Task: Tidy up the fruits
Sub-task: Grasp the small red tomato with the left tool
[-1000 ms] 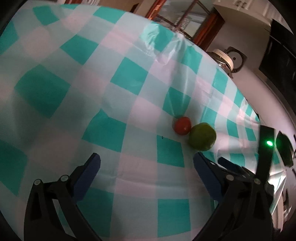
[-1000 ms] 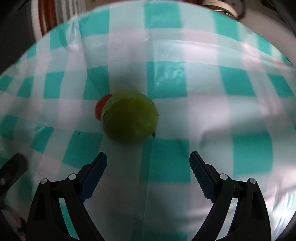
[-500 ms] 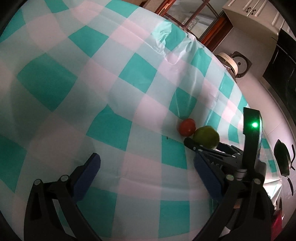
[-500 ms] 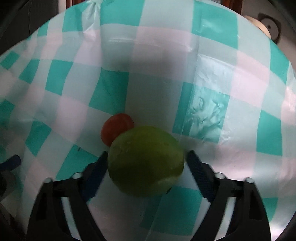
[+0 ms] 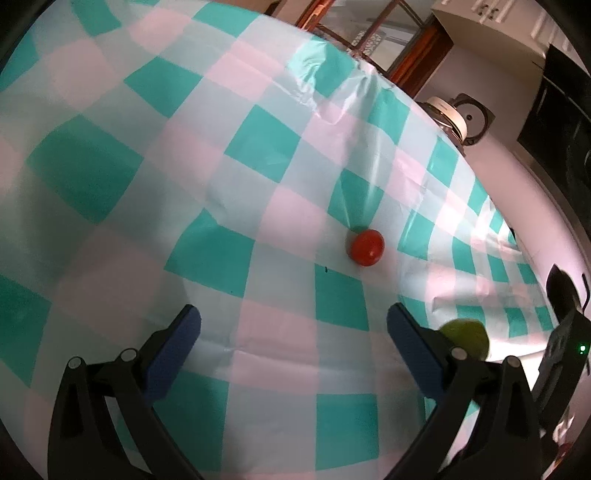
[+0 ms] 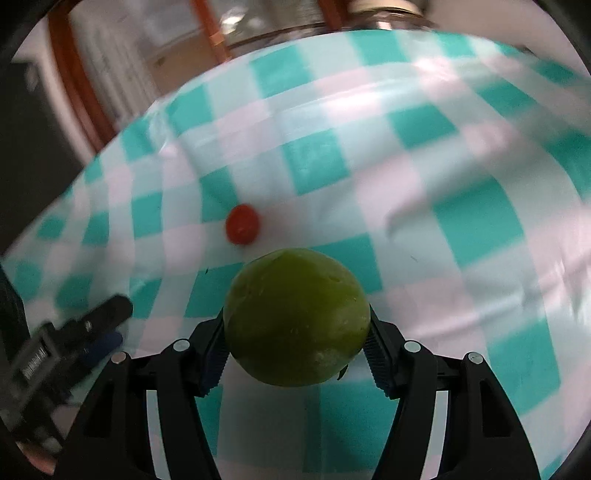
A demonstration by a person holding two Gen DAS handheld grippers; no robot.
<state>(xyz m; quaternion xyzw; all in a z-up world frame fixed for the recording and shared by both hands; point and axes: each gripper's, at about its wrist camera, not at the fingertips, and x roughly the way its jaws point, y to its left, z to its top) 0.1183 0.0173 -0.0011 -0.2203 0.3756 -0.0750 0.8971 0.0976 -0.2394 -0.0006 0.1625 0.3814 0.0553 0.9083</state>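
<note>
Green fruit (image 6: 297,317): round, dull green, gripped between the two ribbed pads of the right gripper (image 6: 297,349), whose jaws have just been closing and now press on it from both sides. It is held above the tablecloth (image 6: 406,184); in the left wrist view the same fruit (image 5: 466,338) shows low at the right, partly behind that gripper's own finger.

Red fruit (image 5: 365,246): small, round, glossy, lying alone on the cloth on a pale square just beside the corner of a teal one. It sits beyond the green fruit and well apart from it; the right wrist view shows it (image 6: 242,224) above and to the left of the held fruit.

Left gripper (image 5: 293,328): jaws spread wide, blue pads apart, nothing between them, poised over the cloth short of the red fruit. It appears blurred at the lower left of the right wrist view.

Tablecloth: teal, white and pale pink checks, glossy and creased.

Beyond the table's far edge: a wooden-framed door (image 5: 369,33) and a white round appliance (image 5: 448,118).
</note>
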